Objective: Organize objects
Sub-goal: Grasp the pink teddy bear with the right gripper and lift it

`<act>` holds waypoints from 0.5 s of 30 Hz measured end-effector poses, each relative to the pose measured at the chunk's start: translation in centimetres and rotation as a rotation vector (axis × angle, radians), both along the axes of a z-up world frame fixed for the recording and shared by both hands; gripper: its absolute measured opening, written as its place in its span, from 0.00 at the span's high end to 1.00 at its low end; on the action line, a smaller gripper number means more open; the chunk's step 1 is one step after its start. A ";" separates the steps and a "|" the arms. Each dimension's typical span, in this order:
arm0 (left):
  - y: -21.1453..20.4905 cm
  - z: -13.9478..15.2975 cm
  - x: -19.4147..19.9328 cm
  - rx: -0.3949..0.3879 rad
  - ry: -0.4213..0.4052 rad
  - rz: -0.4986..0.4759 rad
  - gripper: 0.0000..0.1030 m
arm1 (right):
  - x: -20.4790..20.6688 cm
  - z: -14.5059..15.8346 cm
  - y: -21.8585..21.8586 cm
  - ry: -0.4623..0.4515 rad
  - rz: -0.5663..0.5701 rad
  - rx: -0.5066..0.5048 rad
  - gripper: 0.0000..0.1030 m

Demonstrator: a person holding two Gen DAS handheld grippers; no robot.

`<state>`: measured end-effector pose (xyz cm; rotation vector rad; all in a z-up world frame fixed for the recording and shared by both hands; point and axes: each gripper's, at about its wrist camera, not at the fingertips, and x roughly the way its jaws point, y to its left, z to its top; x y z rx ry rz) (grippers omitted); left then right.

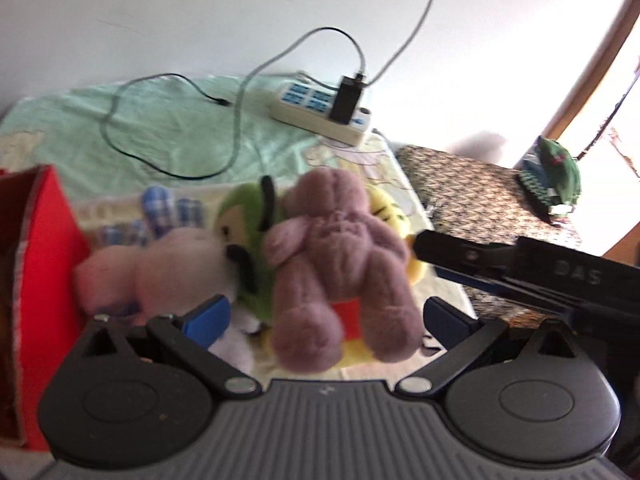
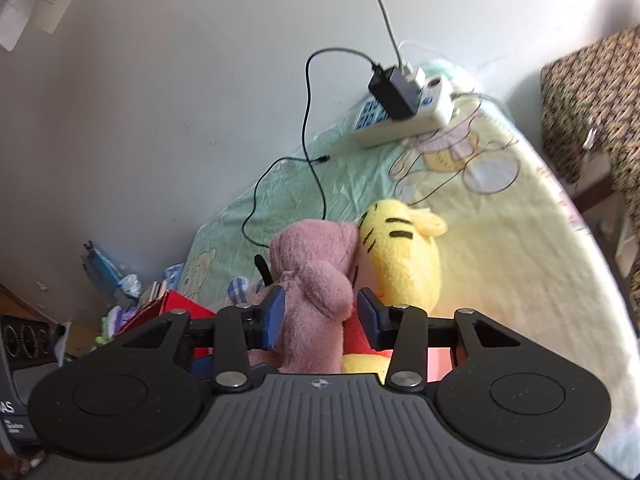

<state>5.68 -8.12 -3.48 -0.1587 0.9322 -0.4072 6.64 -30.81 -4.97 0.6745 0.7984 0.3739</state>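
- Two claws work over a bed [image 2: 500,240] spread with a pale green and yellow cartoon sheet.
- Right claw [image 2: 320,316]: its blue pads [image 2: 274,316] pinch the mauve plush bear [image 2: 316,280], which sits between the fingers, head pointing away from the claw.
- Left claw [image 1: 326,316]: jaws spread wide, holding nothing; the mauve plush bear [image 1: 340,256] hangs just ahead of it, between the blue pads [image 1: 208,318] without touching them.
- Yellow striped plush [image 2: 400,256] lies just right of the right claw's bear, touching it.
- Green plush [image 1: 244,240] and a pale pink plush [image 1: 160,268] lie ahead-left of the left claw.
- Red box [image 1: 44,264] stands at the left claw's far left.
- Power strip [image 2: 404,120] with a black charger lies well ahead, by the wall.
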 end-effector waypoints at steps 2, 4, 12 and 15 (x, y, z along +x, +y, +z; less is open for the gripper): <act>-0.1 -0.7 0.6 -0.030 0.015 -0.029 0.02 | 0.5 -0.5 0.1 0.019 0.016 0.028 0.58; 0.0 -1.4 1.1 -0.061 0.040 -0.047 0.03 | 0.8 -0.9 0.2 0.030 0.028 0.045 0.58; 0.8 -2.9 2.5 -0.170 0.097 -0.102 0.16 | 1.6 -2.2 0.7 0.064 0.054 0.140 0.63; 1.2 -3.3 2.9 -0.184 0.118 -0.107 0.20 | 1.3 -2.2 0.8 0.052 0.048 0.159 0.65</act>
